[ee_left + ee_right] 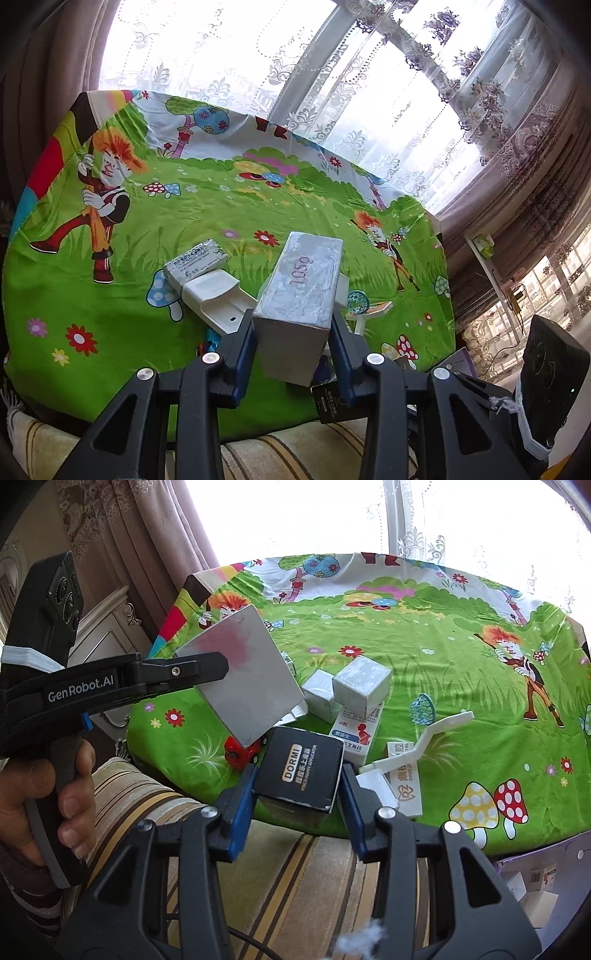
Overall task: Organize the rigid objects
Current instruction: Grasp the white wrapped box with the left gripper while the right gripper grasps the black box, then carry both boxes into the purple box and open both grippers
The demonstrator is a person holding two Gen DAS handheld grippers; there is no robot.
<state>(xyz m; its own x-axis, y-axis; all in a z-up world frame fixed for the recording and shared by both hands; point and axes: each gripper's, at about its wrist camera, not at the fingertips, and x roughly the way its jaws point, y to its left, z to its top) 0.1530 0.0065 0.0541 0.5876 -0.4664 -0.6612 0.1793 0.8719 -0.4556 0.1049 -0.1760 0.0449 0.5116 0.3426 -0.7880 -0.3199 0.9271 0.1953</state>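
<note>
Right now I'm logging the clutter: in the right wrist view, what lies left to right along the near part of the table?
Red toy car → black DORMI box → white DING box → white plastic handle.

Black left gripper (207, 672) marked GenRobot.AI, blue-lined jaws, silver screws, white strap

On the table (406, 635), a cube box (362, 685) sat atop a medicine box (356, 734); my toy car (242, 753) lay left.
</note>
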